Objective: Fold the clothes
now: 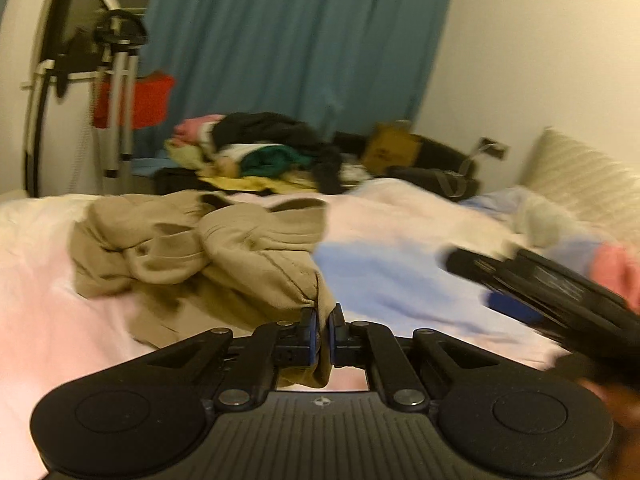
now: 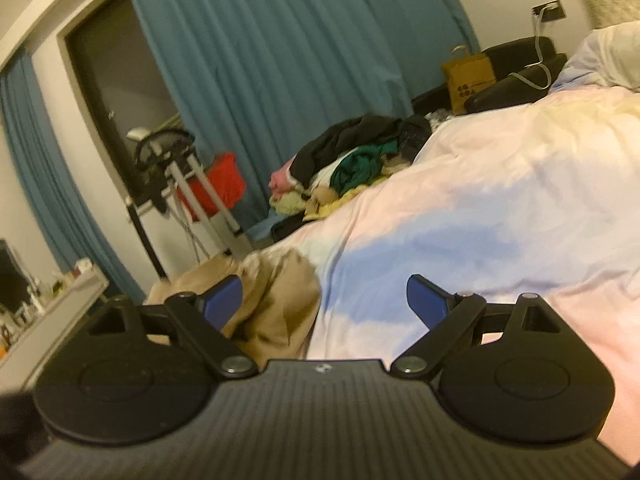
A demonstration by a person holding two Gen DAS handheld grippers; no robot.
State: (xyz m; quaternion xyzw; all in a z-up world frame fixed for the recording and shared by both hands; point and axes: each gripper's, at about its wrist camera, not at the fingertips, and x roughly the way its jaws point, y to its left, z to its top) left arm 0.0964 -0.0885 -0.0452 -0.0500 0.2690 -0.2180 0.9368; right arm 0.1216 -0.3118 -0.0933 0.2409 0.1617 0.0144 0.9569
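Observation:
A crumpled tan garment (image 1: 192,252) lies on the pastel bedspread (image 1: 400,264). My left gripper (image 1: 323,320) is shut on a corner of this tan cloth, which hangs down between its blue pads. At the right edge of the left wrist view the right gripper (image 1: 540,284) comes in blurred, above the bedspread. In the right wrist view my right gripper (image 2: 324,300) is open with nothing between its fingers (image 2: 426,300). The tan garment (image 2: 272,304) lies just past its left finger.
A heap of mixed clothes (image 1: 260,152) sits at the far edge of the bed before a teal curtain (image 1: 296,40). A drying rack with a red cloth (image 1: 132,100) stands left. A cream pillow (image 1: 584,176) lies right. A brown paper bag (image 2: 468,80) stands behind the bed.

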